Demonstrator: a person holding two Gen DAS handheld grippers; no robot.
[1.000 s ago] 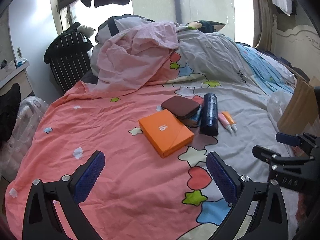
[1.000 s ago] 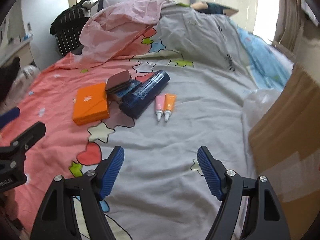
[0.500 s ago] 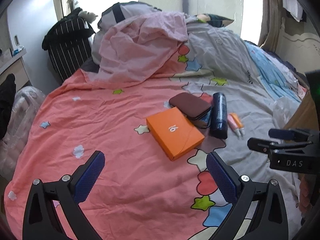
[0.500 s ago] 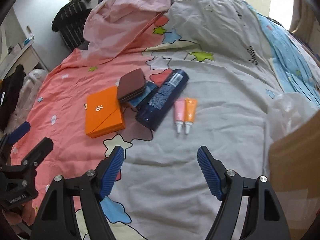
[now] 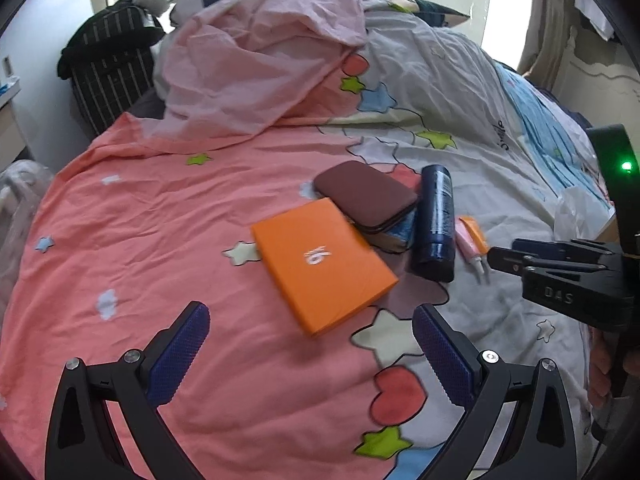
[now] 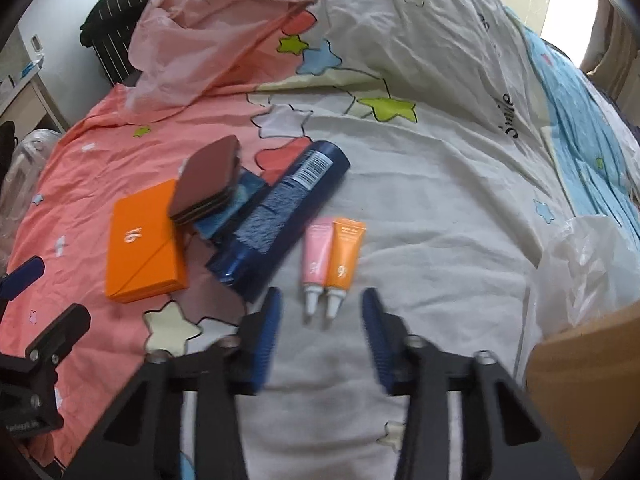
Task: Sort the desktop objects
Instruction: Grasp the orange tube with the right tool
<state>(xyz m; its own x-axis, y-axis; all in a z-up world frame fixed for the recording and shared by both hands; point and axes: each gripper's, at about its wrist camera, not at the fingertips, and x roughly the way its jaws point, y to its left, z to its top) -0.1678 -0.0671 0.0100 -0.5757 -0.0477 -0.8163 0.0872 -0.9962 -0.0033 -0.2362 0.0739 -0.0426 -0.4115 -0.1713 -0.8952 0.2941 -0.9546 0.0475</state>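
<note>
The right gripper (image 6: 320,312) is hovering low over the bedspread (image 6: 440,208), its blue-padded jaws closing with only bare cloth between them; the white caps of two small tubes are lying just ahead of the gap, untouched. The left gripper (image 5: 310,344) is hanging over the pink side of the bedspread with its jaws spread wide and gripping nothing. In the left wrist view, the right gripper's black body is showing the letters "DAS".

Just beyond the right gripper's tips, the pink tube (image 6: 316,260) and the orange tube (image 6: 344,256) are lying side by side, touching; each is carrying a small white mark that may be a "9", though it is too small to read surely. To their left a dark blue bottle (image 6: 276,220) is lying on its side with a white barcode label near its far end; its fine print is blurred. An orange box (image 6: 144,244) printed with "16" in white is lying flat beside it. A maroon zip case (image 6: 206,182) is resting tilted on a blue object (image 6: 244,196), overlapping the box's far corner.

Farther off, black script that seems to read "Smile" (image 6: 507,116) is running across the grey cloth. A rumpled pink sheet (image 6: 208,32) is heaped at the far end.
</note>
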